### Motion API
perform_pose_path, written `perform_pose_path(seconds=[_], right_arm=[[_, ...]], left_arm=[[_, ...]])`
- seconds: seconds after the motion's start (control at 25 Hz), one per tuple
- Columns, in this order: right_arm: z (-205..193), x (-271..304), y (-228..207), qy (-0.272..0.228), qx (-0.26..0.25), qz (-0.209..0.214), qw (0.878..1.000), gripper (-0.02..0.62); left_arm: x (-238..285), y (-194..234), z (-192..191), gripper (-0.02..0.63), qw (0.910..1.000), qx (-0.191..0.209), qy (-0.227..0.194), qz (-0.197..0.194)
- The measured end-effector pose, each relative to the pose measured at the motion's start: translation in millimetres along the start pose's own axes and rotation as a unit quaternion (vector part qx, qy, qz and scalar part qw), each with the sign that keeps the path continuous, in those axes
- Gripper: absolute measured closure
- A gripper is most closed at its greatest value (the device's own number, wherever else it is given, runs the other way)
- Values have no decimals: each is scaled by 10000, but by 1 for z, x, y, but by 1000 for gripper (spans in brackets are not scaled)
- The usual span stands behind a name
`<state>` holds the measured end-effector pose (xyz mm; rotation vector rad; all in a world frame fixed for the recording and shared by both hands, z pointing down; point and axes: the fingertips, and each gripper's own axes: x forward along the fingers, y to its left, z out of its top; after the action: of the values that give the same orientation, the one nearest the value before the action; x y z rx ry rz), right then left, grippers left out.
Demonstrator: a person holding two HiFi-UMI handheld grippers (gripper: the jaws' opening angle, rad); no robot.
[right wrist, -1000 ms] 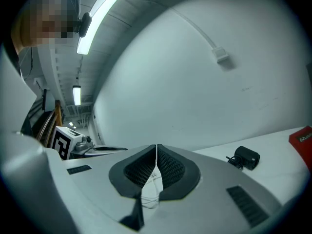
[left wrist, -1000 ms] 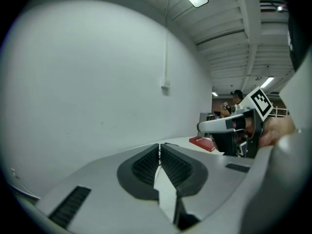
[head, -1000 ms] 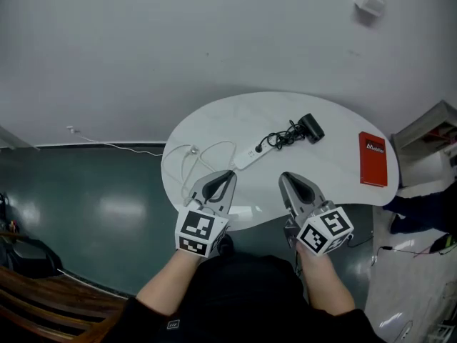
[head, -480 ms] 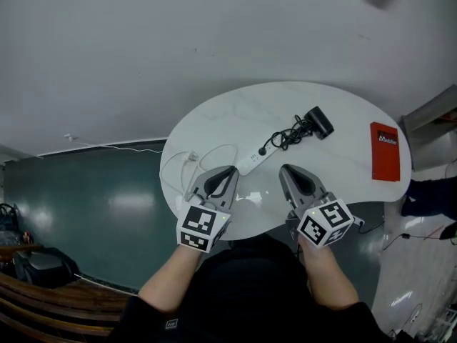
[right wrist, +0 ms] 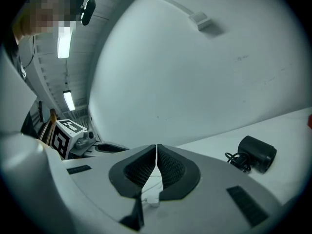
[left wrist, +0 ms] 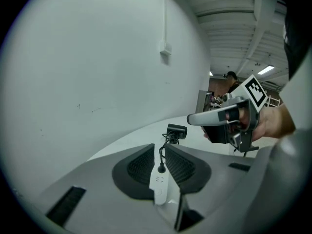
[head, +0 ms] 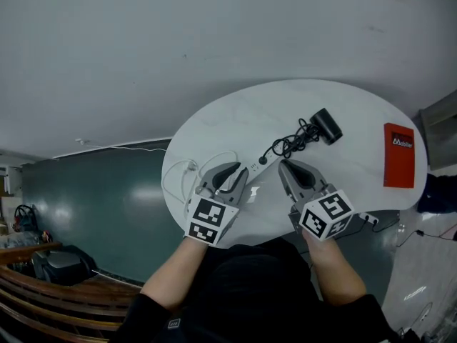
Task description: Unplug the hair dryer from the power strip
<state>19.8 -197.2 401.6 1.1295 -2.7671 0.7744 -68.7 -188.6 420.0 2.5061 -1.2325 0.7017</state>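
While its black plug (left wrist: 161, 168) sits in the far end of the white power strip (left wrist: 160, 186), the black hair dryer (head: 327, 126) lies well beyond it toward the far right of the white desk (head: 235, 123). Its cord (head: 291, 144) is bunched in a loose tangle between the two. The left gripper (head: 232, 179) hovers at the near end of the strip. Its fingers (left wrist: 141, 167) have just been opening and stand a little apart, with the strip showing in the gap and neither pad pressing on it. Just to the right, the right gripper (head: 287, 167) hangs over the desk near the plug, its fingers (right wrist: 139, 172) together and empty. A thin white cable (head: 182, 171) loops at the desk's left edge, and a red book (head: 398, 156) lies at its far right.
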Motion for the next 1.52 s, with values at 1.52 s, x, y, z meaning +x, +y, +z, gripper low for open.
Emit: perform_pose_path(seconds=[1.52], right_arm=[[-110, 55, -50, 670, 356, -670, 9949, 555]], left_arm=[[107, -11, -121, 472, 9776, 898, 1280, -1406]])
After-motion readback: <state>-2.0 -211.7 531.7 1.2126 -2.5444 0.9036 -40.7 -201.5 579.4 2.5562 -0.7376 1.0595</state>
